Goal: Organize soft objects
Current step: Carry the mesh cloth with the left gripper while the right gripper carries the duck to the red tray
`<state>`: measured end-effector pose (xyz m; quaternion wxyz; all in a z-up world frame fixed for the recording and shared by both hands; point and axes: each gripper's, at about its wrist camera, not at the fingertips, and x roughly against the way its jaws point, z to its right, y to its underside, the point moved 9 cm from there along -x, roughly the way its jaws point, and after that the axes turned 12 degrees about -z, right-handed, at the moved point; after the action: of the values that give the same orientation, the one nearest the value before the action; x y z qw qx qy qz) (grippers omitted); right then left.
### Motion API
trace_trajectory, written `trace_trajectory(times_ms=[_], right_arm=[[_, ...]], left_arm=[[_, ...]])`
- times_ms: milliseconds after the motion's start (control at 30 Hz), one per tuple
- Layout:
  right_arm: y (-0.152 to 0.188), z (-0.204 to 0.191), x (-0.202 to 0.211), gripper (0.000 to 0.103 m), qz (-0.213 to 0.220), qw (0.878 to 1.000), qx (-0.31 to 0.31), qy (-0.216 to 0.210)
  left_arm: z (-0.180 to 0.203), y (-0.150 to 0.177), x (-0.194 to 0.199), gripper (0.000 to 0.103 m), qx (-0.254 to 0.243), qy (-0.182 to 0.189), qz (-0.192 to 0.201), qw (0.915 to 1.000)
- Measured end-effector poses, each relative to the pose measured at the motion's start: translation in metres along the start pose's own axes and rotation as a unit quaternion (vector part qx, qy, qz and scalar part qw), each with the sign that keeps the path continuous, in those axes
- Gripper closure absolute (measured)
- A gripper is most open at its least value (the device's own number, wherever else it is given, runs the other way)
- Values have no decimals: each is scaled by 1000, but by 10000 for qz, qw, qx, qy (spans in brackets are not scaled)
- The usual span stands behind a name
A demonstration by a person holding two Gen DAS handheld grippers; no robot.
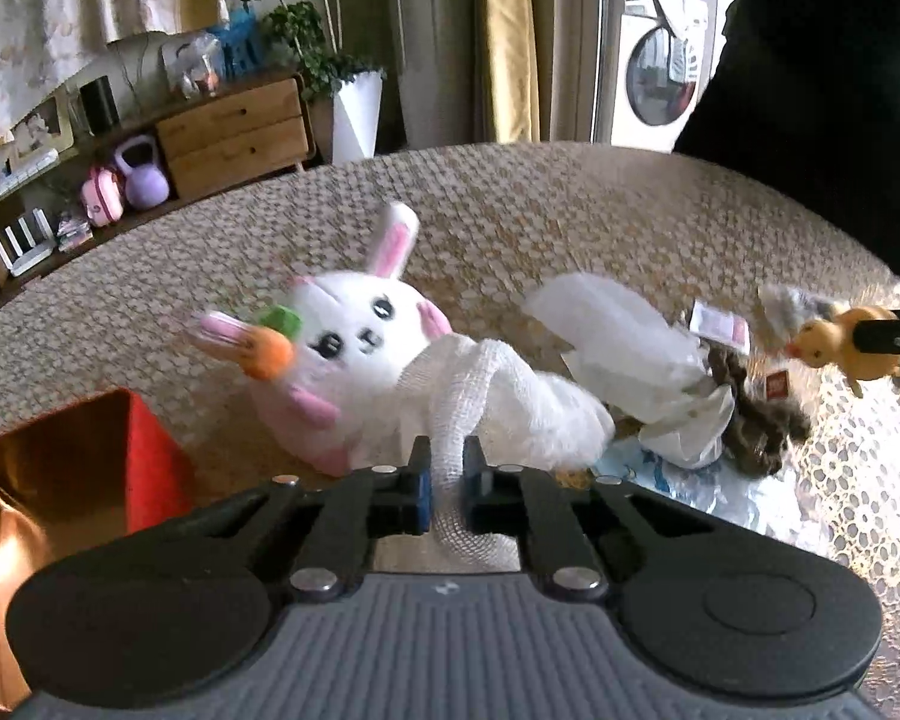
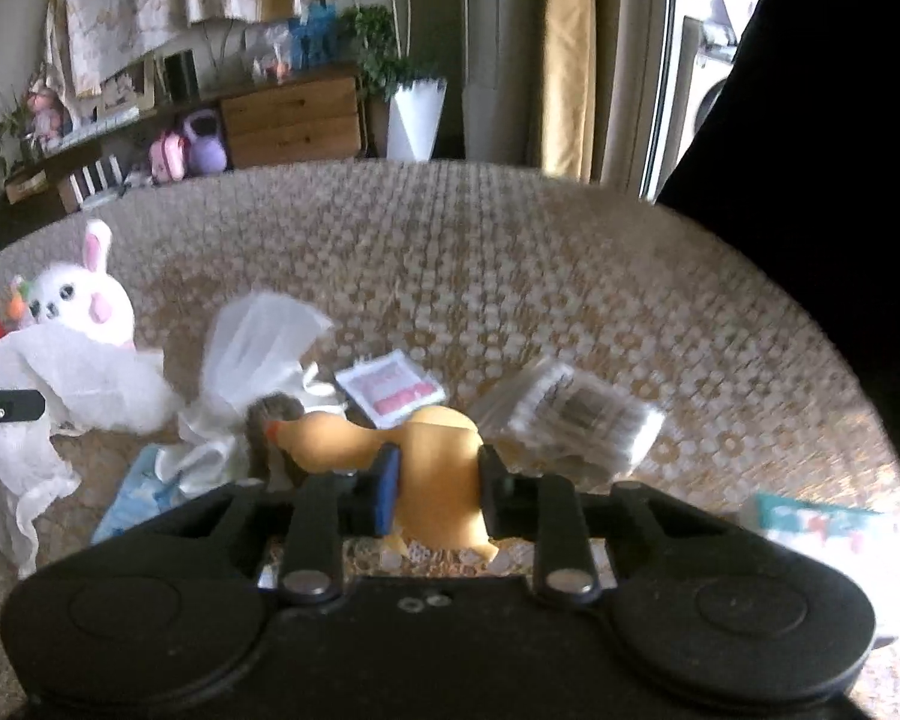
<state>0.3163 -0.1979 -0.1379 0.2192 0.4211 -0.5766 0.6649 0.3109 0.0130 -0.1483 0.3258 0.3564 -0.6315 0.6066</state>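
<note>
Gauze strip (image 1: pixel 450 420) is pinched between the jaws of the left gripper (image 1: pixel 447 483), which are nearly shut on it. It is white open-weave mesh, twisted into a rope, and its long axis runs from the jaws up and away toward the plush rabbit (image 1: pixel 354 336). The left gripper is pitched down toward the counter (image 1: pixel 570 210).

The right gripper (image 2: pixel 438 489) is clamped on a rubber chicken (image 2: pixel 426 468) at the fat belly. The chicken is smooth, yellow-orange and pear-shaped; its neck and head point left across the jaws, its long axis is roughly level, and its feet hang below the pads. It is held clear of the counter. This gripper is pitched down too.

At the left, just beside the left gripper, stands a box (image 1: pixel 90 468) with a red side and a brown inside.

The rabbit lies on its back in the mid counter: white fuzzy pile, pink ear linings, one ear up and away, an orange felt carrot (image 1: pixel 267 351) at its cheek. More white gauze is draped over its body.

To its right lies a crumpled translucent white bag (image 1: pixel 618 348), touching a brown curly tuft (image 1: pixel 744 414). Beyond those, a flat pink-and-white sachet (image 2: pixel 393 390) and a clear pack of cotton swabs (image 2: pixel 576 420).

The counter cover is beige lace with a round repeat pattern.
</note>
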Motion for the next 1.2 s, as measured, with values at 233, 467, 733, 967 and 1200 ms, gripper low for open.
trace_trajectory(times_ms=[233, 467, 733, 967, 1200], right_arm=[[-3, -11, 53, 78, 329, 9995, 26, -1], [0, -53, 90, 77, 489, 9982, 139, -310], [-6, -125, 108, 76, 518, 9937, 500, -856], [-10, -203, 116, 76, 508, 9857, 1026, -1232], [-12, -273, 111, 75, 421, 9767, 1517, -1460]], left_arm=[[-23, -5, 45, 94, 134, 178, 268, 9994], [-52, 2, 89, 94, 171, 194, 442, 9987], [-97, 13, 120, 93, 339, 77, 504, 9981], [-146, 18, 135, 93, 519, -155, 573, 9969], [-202, 23, 132, 93, 808, -448, 486, 9945]])
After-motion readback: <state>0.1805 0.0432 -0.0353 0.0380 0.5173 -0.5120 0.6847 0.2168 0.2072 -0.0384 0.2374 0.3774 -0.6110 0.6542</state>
